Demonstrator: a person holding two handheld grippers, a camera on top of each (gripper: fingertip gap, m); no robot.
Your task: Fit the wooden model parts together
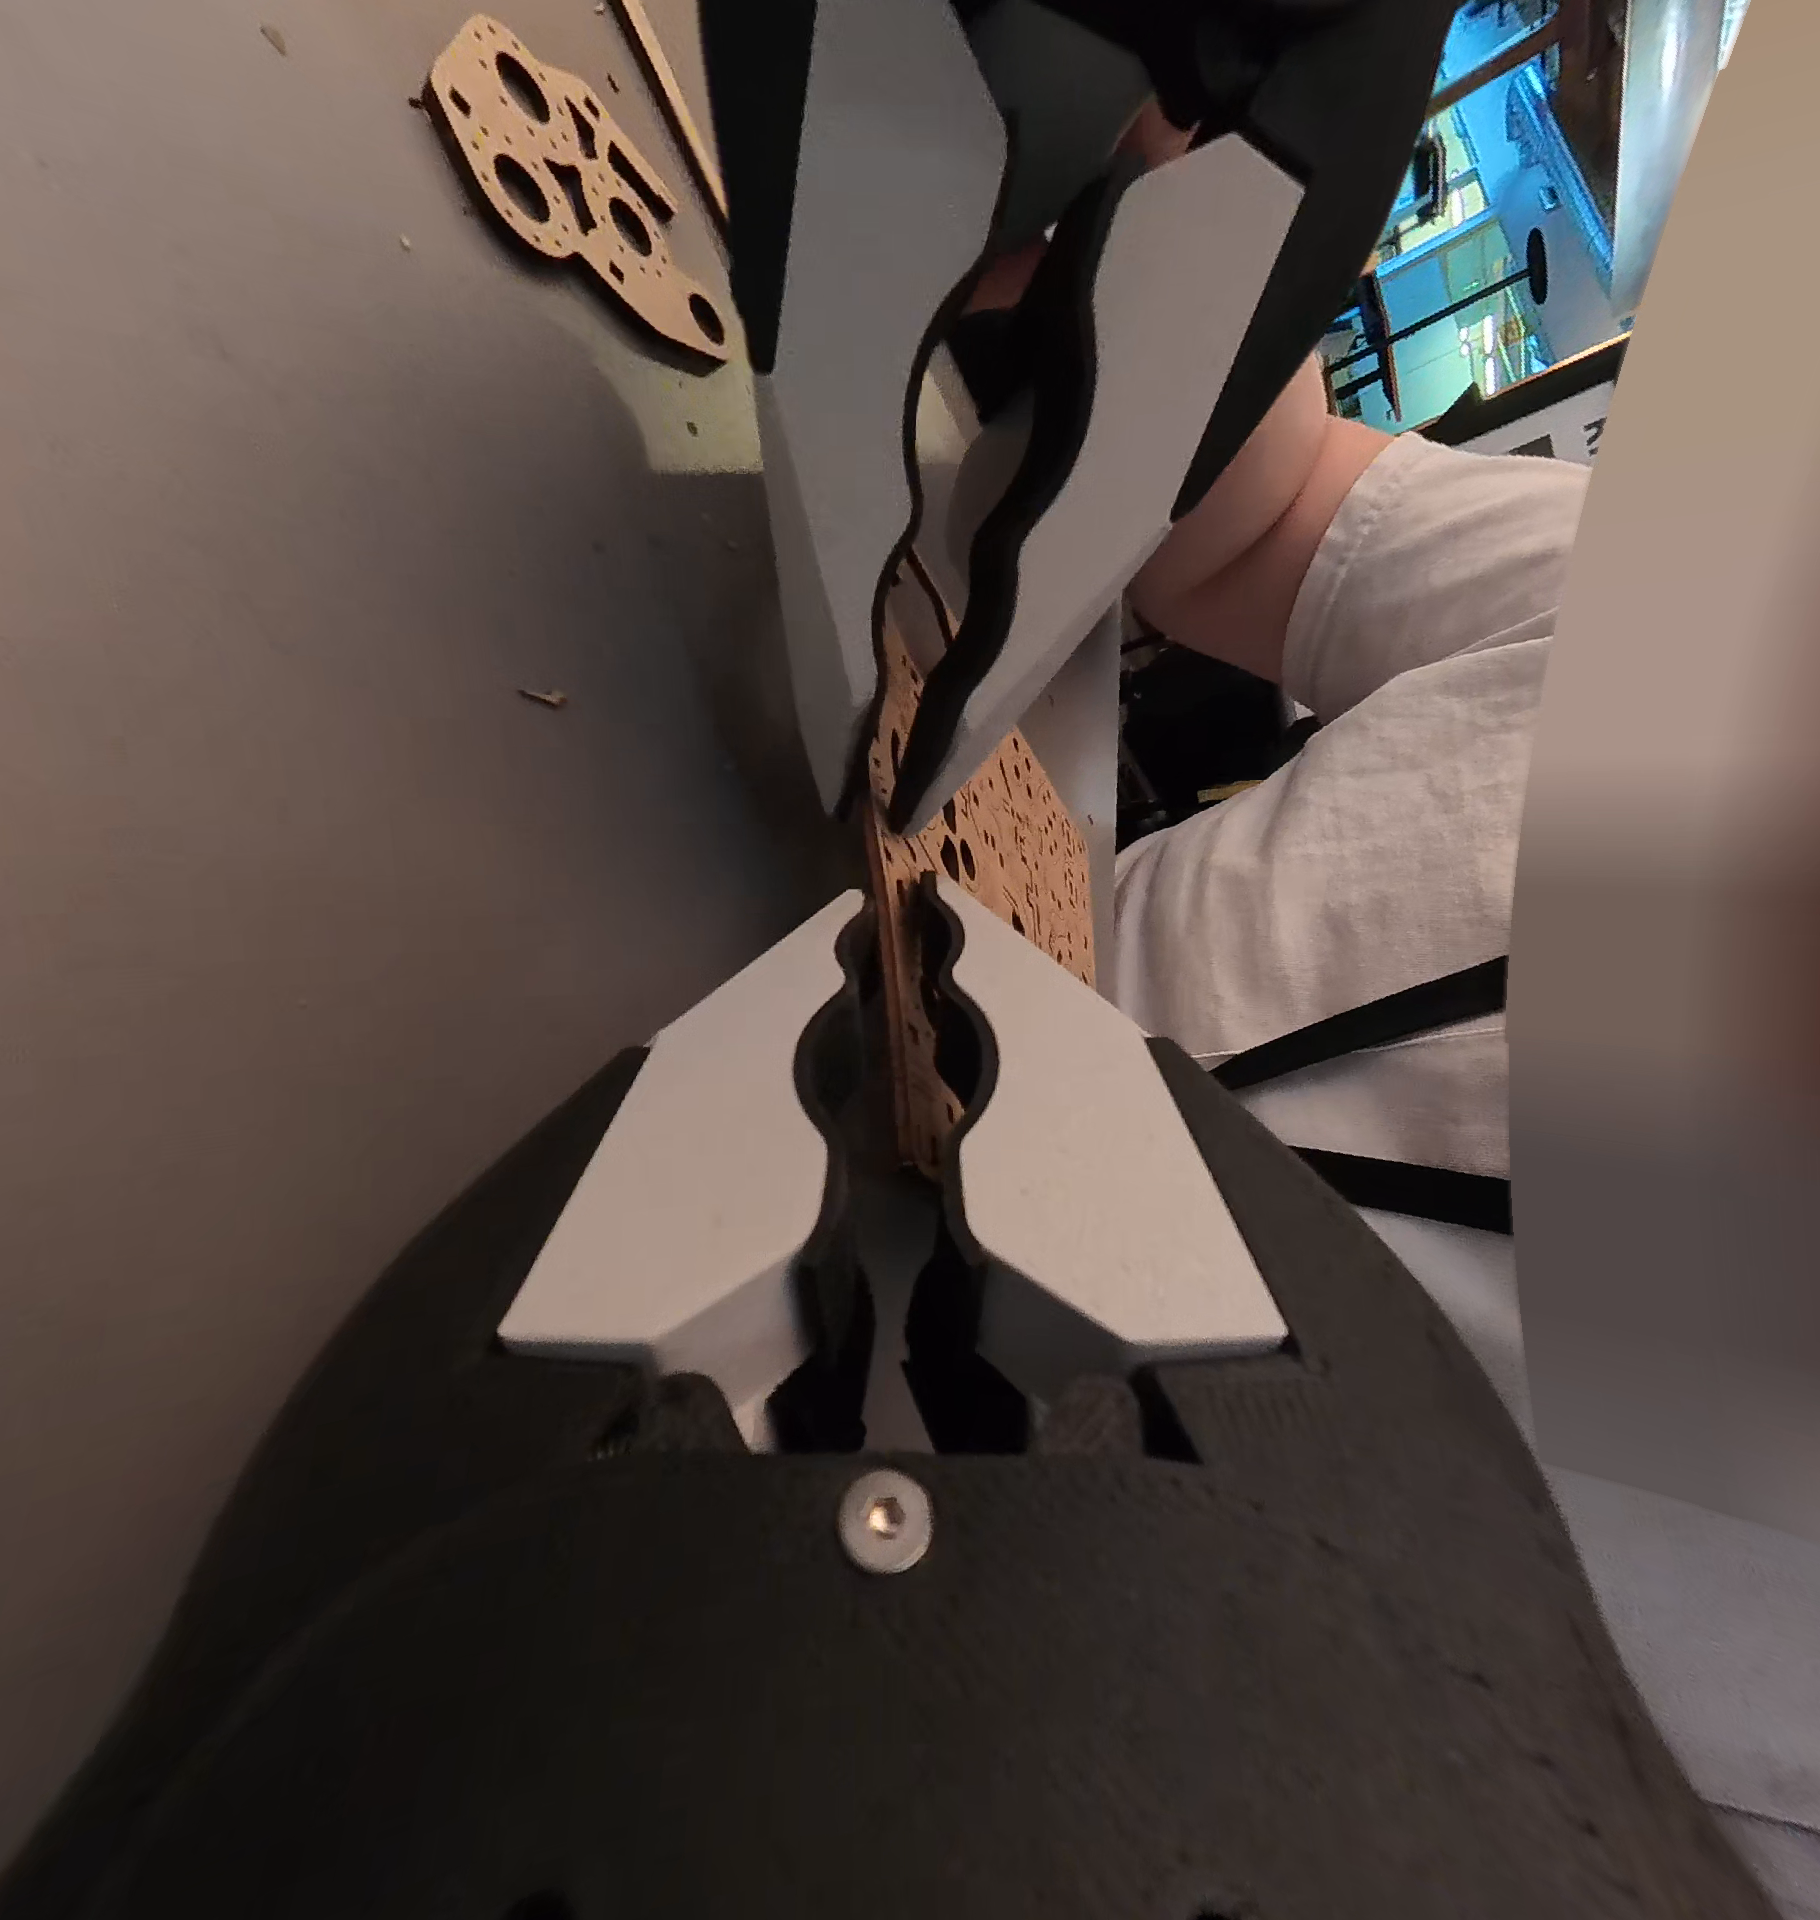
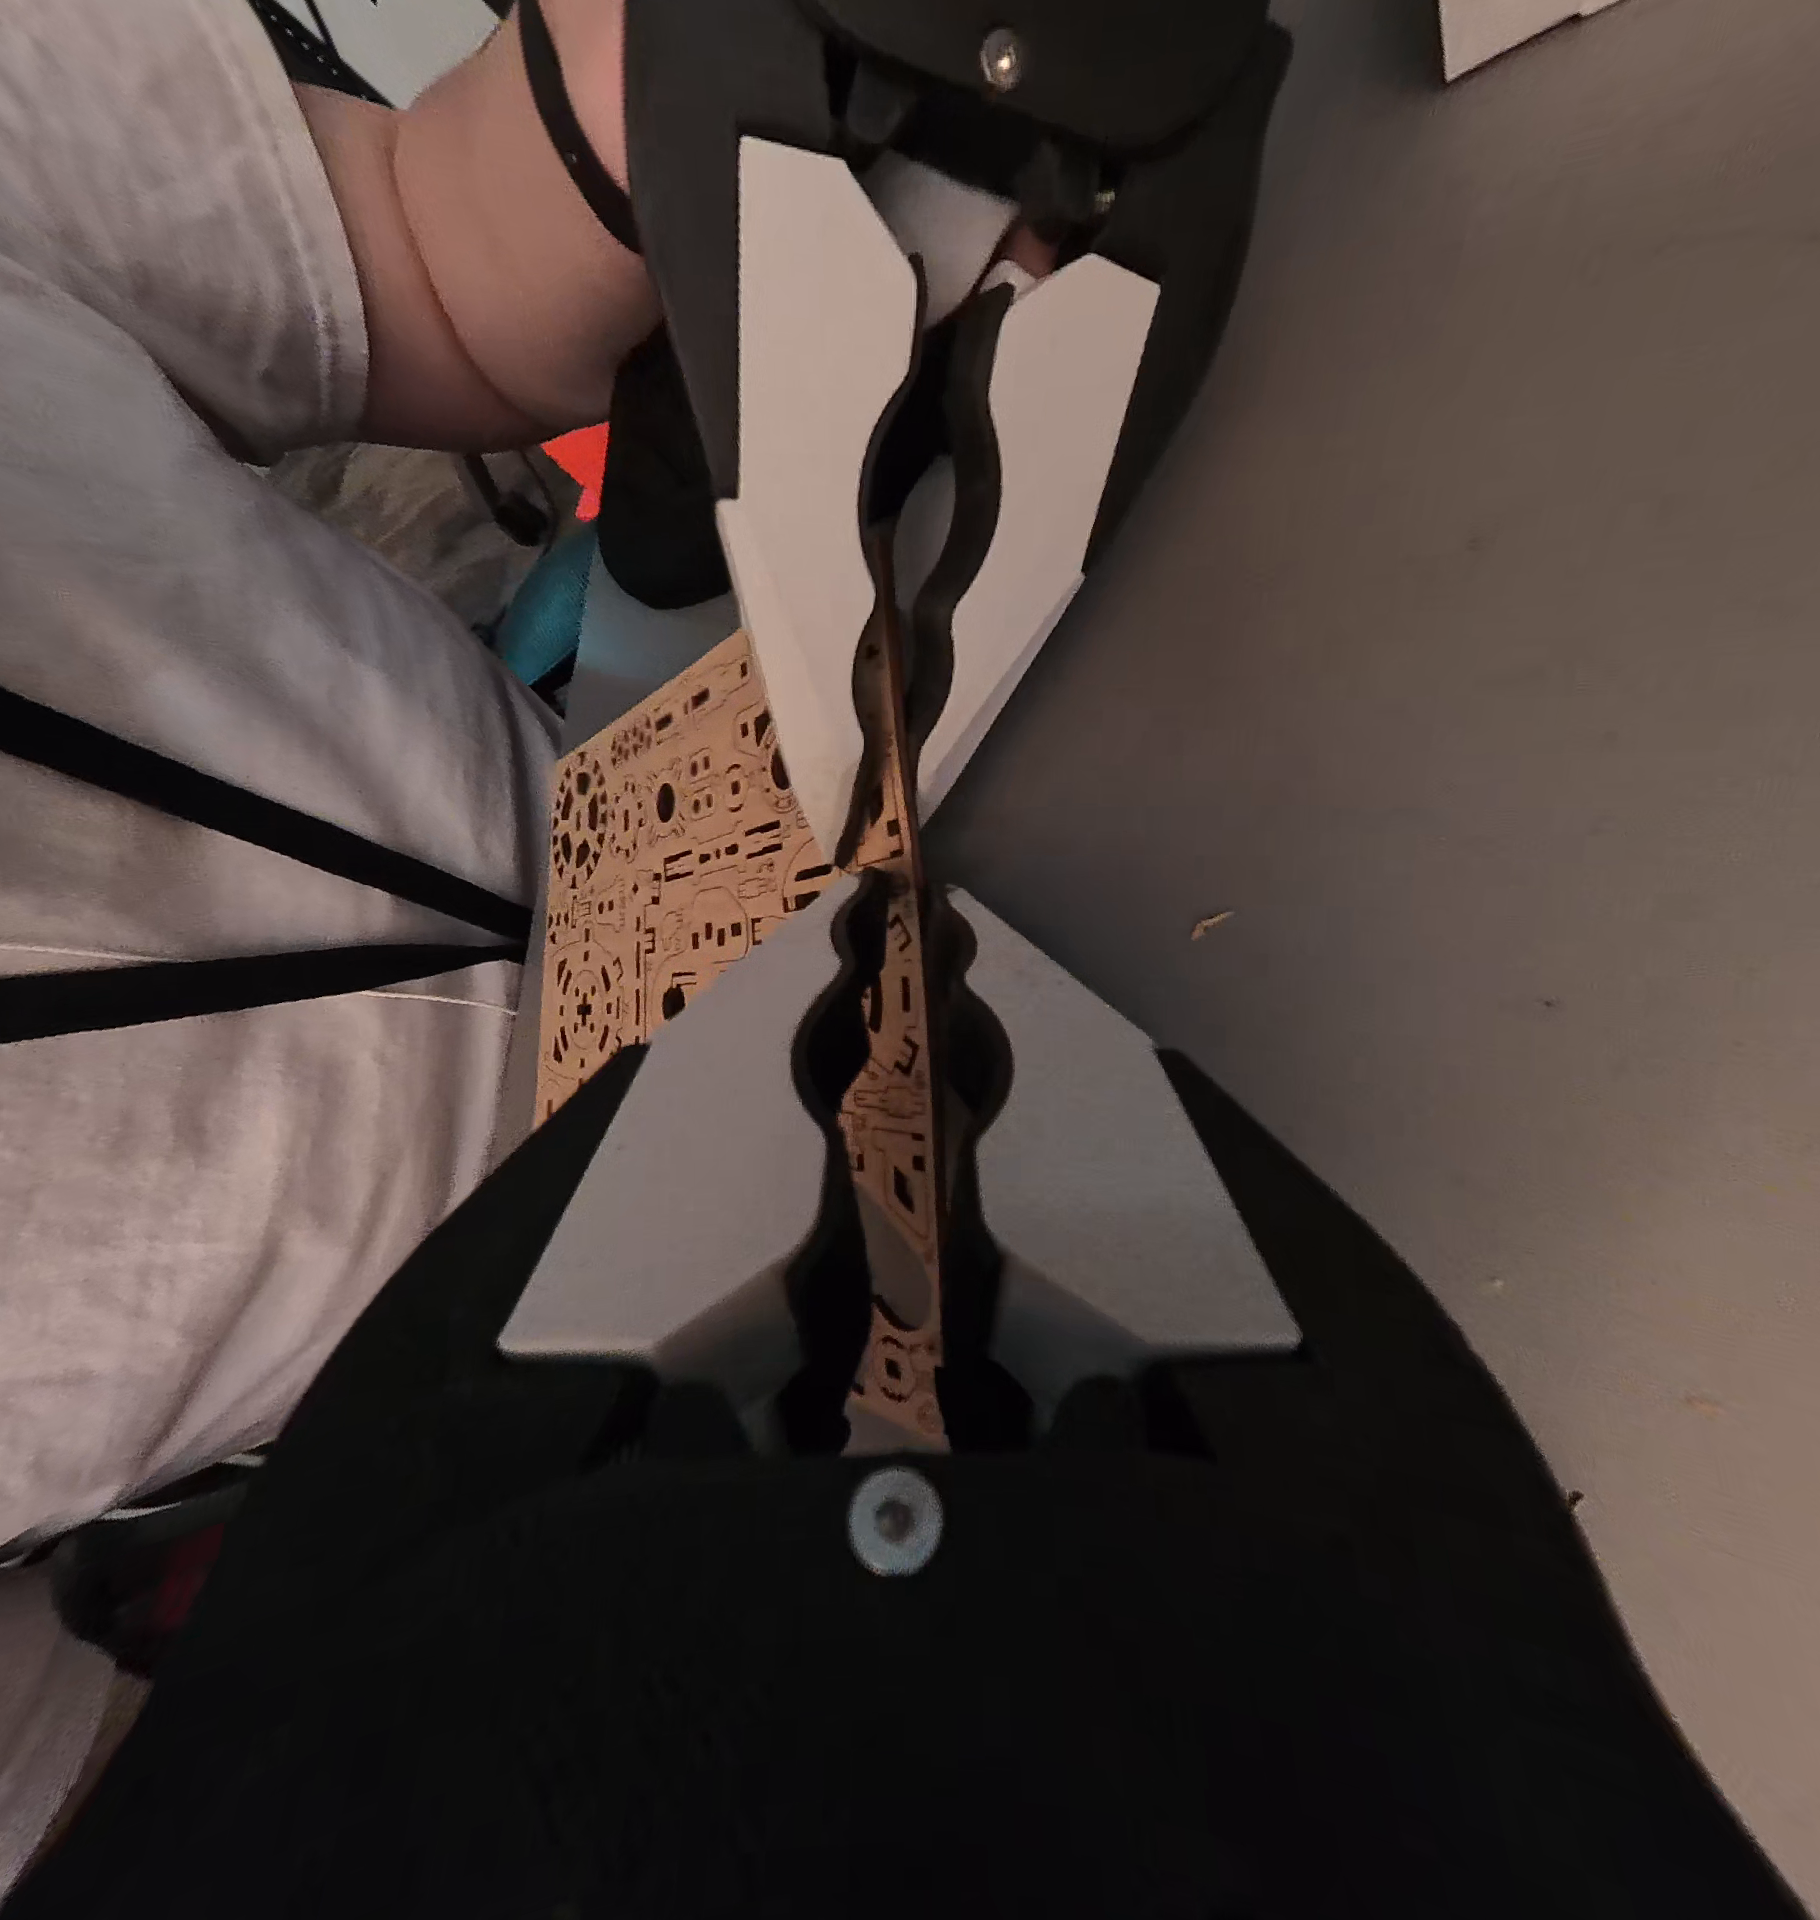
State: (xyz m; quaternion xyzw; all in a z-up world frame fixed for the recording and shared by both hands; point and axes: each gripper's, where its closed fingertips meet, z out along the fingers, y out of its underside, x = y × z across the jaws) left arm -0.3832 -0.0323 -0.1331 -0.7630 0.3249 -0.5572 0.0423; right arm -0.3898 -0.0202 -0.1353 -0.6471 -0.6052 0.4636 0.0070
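We had both grippers nose to nose over the grey table (image 1: pixel 262 727), and between them stood a thin wooden sheet (image 1: pixel 1031 852) of laser-cut model parts, held on edge. Our left gripper (image 1: pixel 901 914) had its jaws pressed in on the near end of that sheet; the wavy black pads (image 1: pixel 947 997) sat against the wood on either side, with the sheet's lower corner showing in the gap behind them. Facing it, our right gripper (image 1: pixel 870 821) came in from the far side, tips pinched on the same sheet just beyond our left fingertips, the two sets of tips almost touching.

From the right wrist view we saw it mirrored: the right gripper (image 2: pixel 901 894) was clamped on the wooden sheet (image 2: pixel 890 1143), which ran back through the jaws towards the camera, and the left gripper (image 2: pixel 875 842) gripped it from the opposite end. The sheet's broad patterned face (image 2: pixel 657 883) spread out to the side, towards the person's light shirt (image 2: pixel 210 1143) with black straps (image 2: pixel 241 821) across it.

Well apart from all this, a loose cut-out wooden piece (image 1: pixel 584 192) with round and angular holes lay flat on the table, a thin wooden strip (image 1: pixel 667 94) beside it. Small wood crumbs (image 1: pixel 542 696) dotted the surface.
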